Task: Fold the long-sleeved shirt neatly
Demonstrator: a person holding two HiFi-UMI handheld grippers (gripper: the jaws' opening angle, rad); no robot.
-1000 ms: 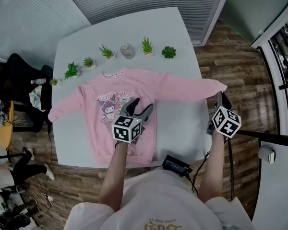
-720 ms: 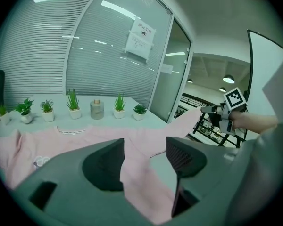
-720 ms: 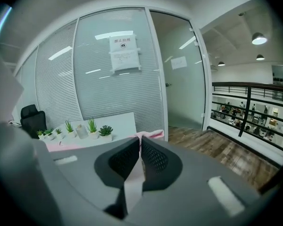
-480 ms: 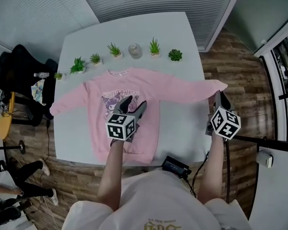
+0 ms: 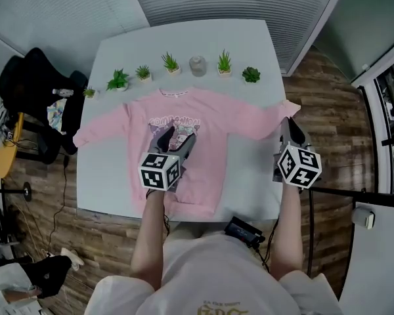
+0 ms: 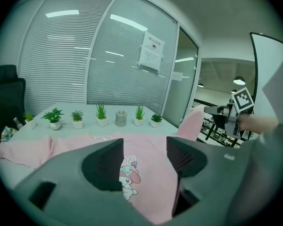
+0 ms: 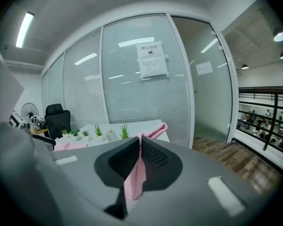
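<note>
Since the fold is judged to begin with a sleeve, the shirt is laid flat and front-up on the desk, with its collar toward the plants. The right sleeve is taken by its cuff near the desk's right edge. That cuff is pinched in the right tool, whose jaws are closed tight on the pink cloth. A fold of it is seen hanging between the pads in the right gripper view, and the cuff end is raised off the desk. The grip at the very end is presumably chosen so that the whole sleeve can be carried across the body. The left tool is held over the printed chest with its jaws wide apart. Nothing is gripped, and only the shirt below is seen through the gap. It is probably placed there to pin the body. The left sleeve is spread toward the desk's left edge, untouched.
</note>
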